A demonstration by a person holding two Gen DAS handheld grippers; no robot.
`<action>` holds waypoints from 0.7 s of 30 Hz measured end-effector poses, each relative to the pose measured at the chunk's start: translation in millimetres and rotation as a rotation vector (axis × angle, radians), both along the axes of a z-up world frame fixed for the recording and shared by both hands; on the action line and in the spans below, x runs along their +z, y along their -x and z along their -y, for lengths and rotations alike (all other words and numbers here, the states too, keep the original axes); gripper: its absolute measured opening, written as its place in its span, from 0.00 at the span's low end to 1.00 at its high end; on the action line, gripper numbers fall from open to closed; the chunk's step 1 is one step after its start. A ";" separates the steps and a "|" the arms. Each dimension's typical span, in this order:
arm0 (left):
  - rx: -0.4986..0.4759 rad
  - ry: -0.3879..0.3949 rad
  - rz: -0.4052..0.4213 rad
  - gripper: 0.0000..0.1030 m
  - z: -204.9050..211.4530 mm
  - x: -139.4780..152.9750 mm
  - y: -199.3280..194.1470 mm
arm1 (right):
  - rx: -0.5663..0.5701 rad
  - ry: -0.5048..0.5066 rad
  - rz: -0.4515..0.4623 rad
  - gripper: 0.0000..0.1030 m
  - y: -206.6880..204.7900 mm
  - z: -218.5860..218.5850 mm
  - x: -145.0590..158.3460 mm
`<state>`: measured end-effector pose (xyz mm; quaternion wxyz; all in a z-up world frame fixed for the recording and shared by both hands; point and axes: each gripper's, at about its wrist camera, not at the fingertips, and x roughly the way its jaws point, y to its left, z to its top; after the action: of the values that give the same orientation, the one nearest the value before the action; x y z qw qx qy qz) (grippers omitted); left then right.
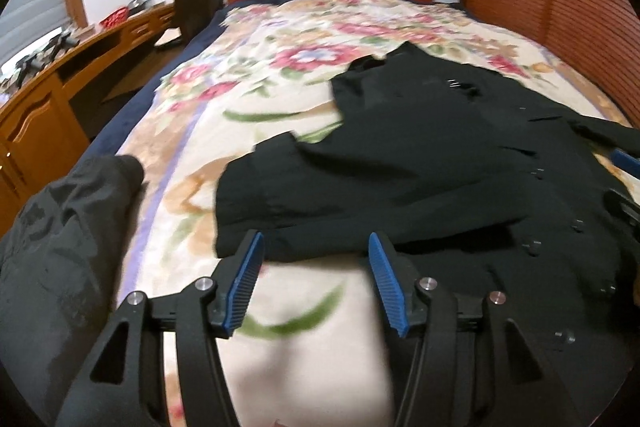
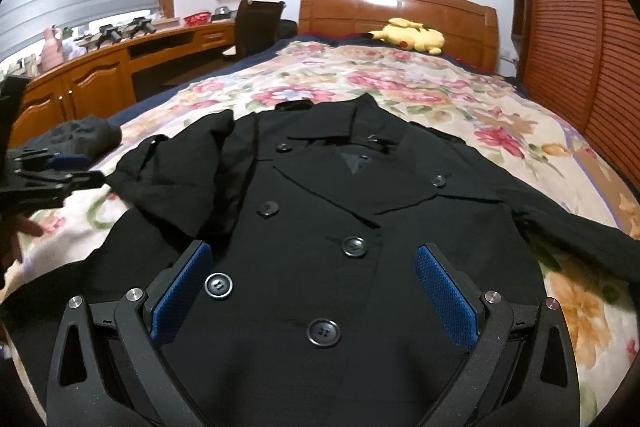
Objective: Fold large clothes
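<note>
A black double-breasted coat point(image 2: 320, 211) lies front up on the floral bedspread point(image 2: 420, 87), collar toward the headboard. Its left sleeve point(image 2: 188, 163) is folded in over the chest; the right sleeve point(image 2: 580, 227) stretches out to the right. My right gripper point(image 2: 316, 251) is open and empty, hovering over the coat's buttoned front. My left gripper point(image 1: 316, 239) is open and empty, just short of the folded sleeve's edge point(image 1: 280, 211) at the coat's point(image 1: 440, 155) left side. The left gripper also shows in the right wrist view point(image 2: 60, 171).
A dark grey garment point(image 1: 60, 227) lies bunched at the bed's left edge. A yellow plush toy point(image 2: 412, 35) rests by the wooden headboard point(image 2: 400, 3). A wooden desk point(image 2: 100, 67) and chair point(image 2: 256, 23) stand left of the bed; a slatted wardrobe point(image 2: 580, 27) stands right.
</note>
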<state>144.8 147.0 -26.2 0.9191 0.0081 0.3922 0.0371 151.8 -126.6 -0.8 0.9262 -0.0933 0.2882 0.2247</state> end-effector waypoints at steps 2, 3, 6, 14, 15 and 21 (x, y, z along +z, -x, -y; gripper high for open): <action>0.029 0.002 -0.019 0.53 -11.6 -8.0 -7.2 | 0.007 0.004 0.000 1.00 1.1 -2.7 -0.9; 0.039 0.002 -0.029 0.53 -16.7 -11.2 -10.2 | 0.010 0.007 0.000 1.00 1.8 -4.2 -1.5; 0.080 -0.006 -0.060 0.53 -31.9 -22.1 -22.0 | 0.017 0.016 -0.003 1.00 2.1 -7.7 -3.6; 0.128 0.014 -0.137 0.54 -55.1 -51.9 -47.0 | 0.021 0.024 -0.012 1.00 -0.5 -9.3 -6.9; 0.127 0.015 -0.150 0.54 -56.3 -56.8 -50.0 | 0.021 0.026 -0.014 1.00 -0.7 -9.5 -7.5; 0.136 0.021 -0.179 0.56 -58.1 -69.0 -58.8 | 0.027 0.030 -0.021 1.00 -1.3 -10.9 -9.6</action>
<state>203.6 205.1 -95.2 0.8757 -0.0247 0.4729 0.0944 153.2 -115.8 -10.4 0.9185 -0.1086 0.2997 0.2338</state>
